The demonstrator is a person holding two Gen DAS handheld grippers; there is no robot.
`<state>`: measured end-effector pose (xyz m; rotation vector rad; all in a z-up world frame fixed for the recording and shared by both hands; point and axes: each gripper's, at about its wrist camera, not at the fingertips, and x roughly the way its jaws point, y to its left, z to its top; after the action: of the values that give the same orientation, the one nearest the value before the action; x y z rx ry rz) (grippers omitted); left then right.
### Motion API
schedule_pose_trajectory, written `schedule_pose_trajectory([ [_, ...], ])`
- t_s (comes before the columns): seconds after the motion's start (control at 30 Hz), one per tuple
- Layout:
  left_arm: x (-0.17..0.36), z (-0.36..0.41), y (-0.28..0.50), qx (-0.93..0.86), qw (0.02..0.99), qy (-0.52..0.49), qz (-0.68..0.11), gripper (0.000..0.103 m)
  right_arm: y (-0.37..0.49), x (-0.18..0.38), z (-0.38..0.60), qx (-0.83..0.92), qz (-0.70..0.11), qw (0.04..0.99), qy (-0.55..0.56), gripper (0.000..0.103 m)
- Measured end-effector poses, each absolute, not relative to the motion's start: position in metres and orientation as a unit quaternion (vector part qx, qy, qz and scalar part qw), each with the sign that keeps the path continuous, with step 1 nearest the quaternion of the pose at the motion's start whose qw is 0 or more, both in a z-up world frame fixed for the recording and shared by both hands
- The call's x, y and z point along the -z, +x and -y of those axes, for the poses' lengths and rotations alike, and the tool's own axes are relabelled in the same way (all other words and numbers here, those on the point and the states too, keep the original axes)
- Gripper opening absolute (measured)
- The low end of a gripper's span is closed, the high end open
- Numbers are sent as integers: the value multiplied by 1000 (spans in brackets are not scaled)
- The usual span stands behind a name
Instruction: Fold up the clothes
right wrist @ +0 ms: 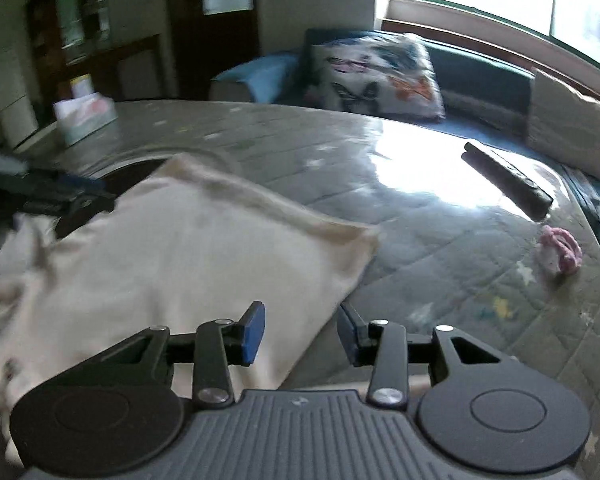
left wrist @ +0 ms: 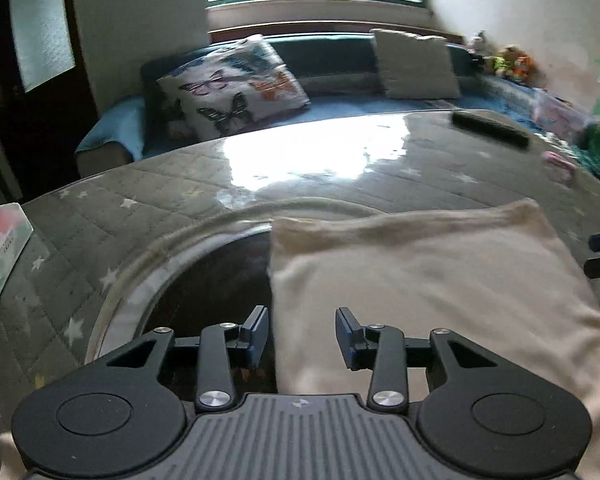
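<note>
The left gripper [left wrist: 302, 334] has its fingers spread wide with nothing pinched between them; the left edge of the cream garment [left wrist: 428, 284] runs through the gap, and the cloth stretches ahead and off to its right over the glass-topped table [left wrist: 172, 184]. The right gripper [right wrist: 300, 332] is likewise spread and empty, the same garment [right wrist: 188, 248] lying ahead and to its left, its near corner passing between the blue pads [right wrist: 254, 330], while a dark remote [right wrist: 504, 178] and a small pink item [right wrist: 558, 252] lie farther ahead to its right.
</note>
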<state>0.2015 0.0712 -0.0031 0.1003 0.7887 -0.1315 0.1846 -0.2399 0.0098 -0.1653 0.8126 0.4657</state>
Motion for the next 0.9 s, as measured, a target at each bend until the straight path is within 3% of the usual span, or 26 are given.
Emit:
schedule_pose_trajectory([
  [0.17, 17, -69, 228, 49, 917, 46, -394, 43, 232, 8, 246, -191, -406, 892, -50, 39],
  [0.27, 20, -73, 239, 50, 918, 36, -393, 42, 249, 14, 250, -188, -414, 890, -33, 32],
  [0.33, 19, -74, 245, 56, 918, 30, -391, 27, 257, 17, 250, -188, -419, 888, -28, 25],
  [0.37, 19, -75, 246, 57, 919, 30, -390, 13, 259, 19, 250, -189, -420, 887, -29, 16],
  [0.47, 17, -76, 248, 51, 924, 34, -379, 9, 266, 19, 244, -191, -412, 890, -34, 4],
  [0.9, 10, -84, 241, -8, 929, 39, -368, 12, 232, -3, 223, -246, -385, 887, -69, 11],
])
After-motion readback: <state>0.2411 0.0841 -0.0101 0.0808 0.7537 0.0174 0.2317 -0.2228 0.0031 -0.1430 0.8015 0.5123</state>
